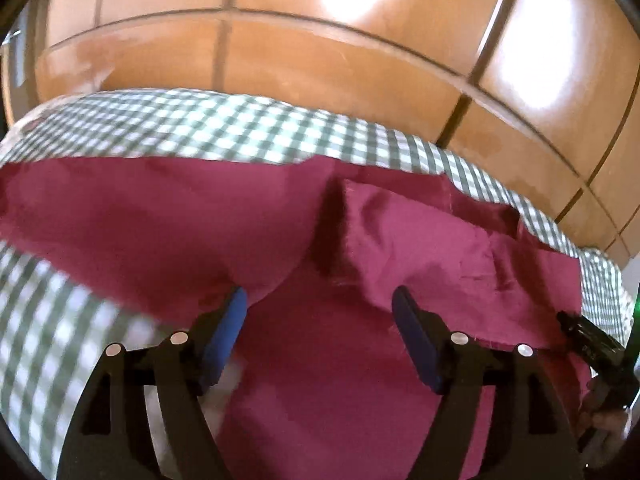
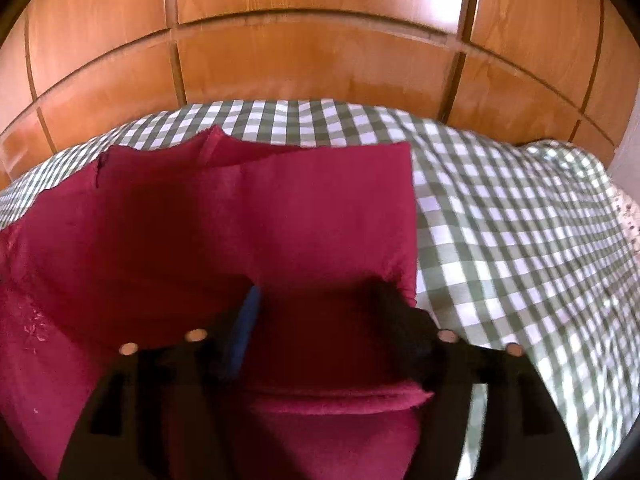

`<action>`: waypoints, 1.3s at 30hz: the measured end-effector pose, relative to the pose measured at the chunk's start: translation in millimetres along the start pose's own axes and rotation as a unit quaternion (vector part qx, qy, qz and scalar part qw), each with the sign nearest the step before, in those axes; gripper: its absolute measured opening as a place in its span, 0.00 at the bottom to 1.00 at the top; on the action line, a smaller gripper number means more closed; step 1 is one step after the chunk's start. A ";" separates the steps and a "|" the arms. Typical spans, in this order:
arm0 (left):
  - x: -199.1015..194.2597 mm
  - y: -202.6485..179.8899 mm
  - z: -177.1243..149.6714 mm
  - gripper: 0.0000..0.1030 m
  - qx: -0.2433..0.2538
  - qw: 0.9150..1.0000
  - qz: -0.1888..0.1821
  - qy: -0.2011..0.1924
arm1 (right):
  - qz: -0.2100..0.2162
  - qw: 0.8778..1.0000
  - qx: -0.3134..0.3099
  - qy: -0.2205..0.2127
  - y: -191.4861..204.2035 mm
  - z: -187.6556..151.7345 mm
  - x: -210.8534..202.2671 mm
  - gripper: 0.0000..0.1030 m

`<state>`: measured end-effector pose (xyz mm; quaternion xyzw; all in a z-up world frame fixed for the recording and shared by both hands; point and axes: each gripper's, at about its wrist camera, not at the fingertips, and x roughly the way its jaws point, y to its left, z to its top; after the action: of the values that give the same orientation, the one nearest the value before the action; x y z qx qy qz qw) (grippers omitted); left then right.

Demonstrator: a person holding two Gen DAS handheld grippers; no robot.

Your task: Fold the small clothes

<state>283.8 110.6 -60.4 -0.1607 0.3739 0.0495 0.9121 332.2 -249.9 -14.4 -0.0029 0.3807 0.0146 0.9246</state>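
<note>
A dark red garment (image 1: pixel 180 216) lies spread on a green-and-white checked cloth (image 1: pixel 200 128). My left gripper (image 1: pixel 320 300) is open, its blue pads (image 1: pixel 224 336) wide apart over the garment's near part, where a raised fold (image 1: pixel 376 240) stands between the fingers. In the right wrist view the same garment (image 2: pixel 280 208) fills the left and middle. My right gripper (image 2: pixel 320 300) is open over the garment's near right corner, which is folded over (image 2: pixel 340 398) below the fingers. The right gripper's body (image 1: pixel 596 352) shows at the far right of the left wrist view.
Wooden cabinet doors (image 2: pixel 300 52) stand right behind the checked cloth (image 2: pixel 520 240). The cloth lies wrinkled to the right of the garment. A pale speckled surface (image 2: pixel 630 216) shows at the far right edge.
</note>
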 end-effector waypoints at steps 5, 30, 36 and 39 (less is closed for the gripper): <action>-24.9 41.9 -15.5 0.72 -0.051 0.998 0.022 0.001 | 0.030 0.999 -0.017 -0.013 16.7 -18.0 -34.6 0.81; -125.4 299.3 -32.8 0.64 -0.354 0.928 0.102 -0.065 | 0.092 0.993 -0.047 0.050 51.4 -97.6 -54.1 0.98; -107.3 324.2 -2.7 0.64 -0.365 0.922 0.112 -0.062 | 0.087 0.994 -0.052 0.051 52.9 -96.0 -52.5 0.98; -92.0 329.8 16.2 0.64 -0.365 0.921 0.125 -0.058 | 0.084 0.994 -0.054 0.050 53.6 -96.2 -51.9 0.98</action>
<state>159.4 429.8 -69.8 -0.4317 0.2936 0.3050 0.7965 226.1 -199.2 -45.9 -0.0219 0.4235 0.1130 0.8985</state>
